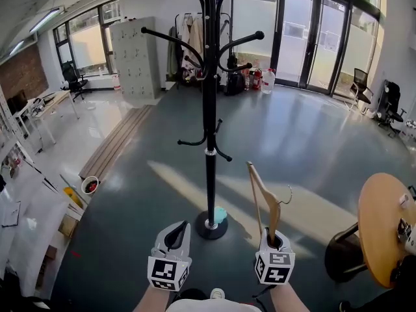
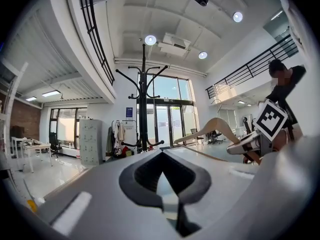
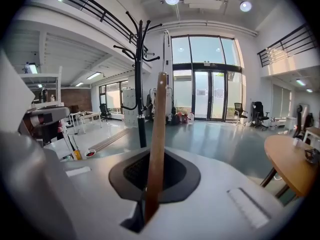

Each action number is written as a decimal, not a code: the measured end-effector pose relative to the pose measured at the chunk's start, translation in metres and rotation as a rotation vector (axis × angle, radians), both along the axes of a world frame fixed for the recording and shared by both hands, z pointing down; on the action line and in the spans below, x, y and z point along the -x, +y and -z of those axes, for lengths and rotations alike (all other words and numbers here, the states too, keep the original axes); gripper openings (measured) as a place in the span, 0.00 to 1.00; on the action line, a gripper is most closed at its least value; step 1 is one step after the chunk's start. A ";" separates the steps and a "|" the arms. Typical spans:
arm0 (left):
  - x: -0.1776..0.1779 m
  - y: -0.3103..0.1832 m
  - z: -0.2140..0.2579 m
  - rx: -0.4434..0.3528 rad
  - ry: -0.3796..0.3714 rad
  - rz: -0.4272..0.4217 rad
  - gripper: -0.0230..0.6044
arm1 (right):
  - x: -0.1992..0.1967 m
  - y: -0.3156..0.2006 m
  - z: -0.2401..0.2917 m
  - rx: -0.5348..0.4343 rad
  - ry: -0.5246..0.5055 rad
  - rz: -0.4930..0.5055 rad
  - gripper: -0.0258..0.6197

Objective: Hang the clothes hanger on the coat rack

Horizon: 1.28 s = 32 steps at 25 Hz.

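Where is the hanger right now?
In the head view, the wooden hanger stands upright, clamped in the right tongs, just right of the coat rack.

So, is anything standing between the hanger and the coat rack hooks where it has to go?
Nothing visible does. The right gripper holds the hanger upright, and only open floor lies between it and the coat rack, ahead to its left. The round table stands aside at the right.
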State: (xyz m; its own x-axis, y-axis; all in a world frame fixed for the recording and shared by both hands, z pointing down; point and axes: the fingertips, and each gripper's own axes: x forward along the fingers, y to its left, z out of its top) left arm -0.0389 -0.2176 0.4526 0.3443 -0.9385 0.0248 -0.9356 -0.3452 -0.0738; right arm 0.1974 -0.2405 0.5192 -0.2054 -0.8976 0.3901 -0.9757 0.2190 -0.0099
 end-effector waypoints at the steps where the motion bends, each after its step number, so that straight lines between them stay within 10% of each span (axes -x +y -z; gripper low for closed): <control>1: 0.000 -0.007 0.000 -0.002 -0.002 0.000 0.04 | 0.001 -0.008 0.002 -0.004 0.002 0.002 0.08; 32: 0.086 -0.222 0.010 -0.026 -0.001 -0.077 0.04 | 0.114 -0.306 0.171 -0.142 0.084 0.084 0.08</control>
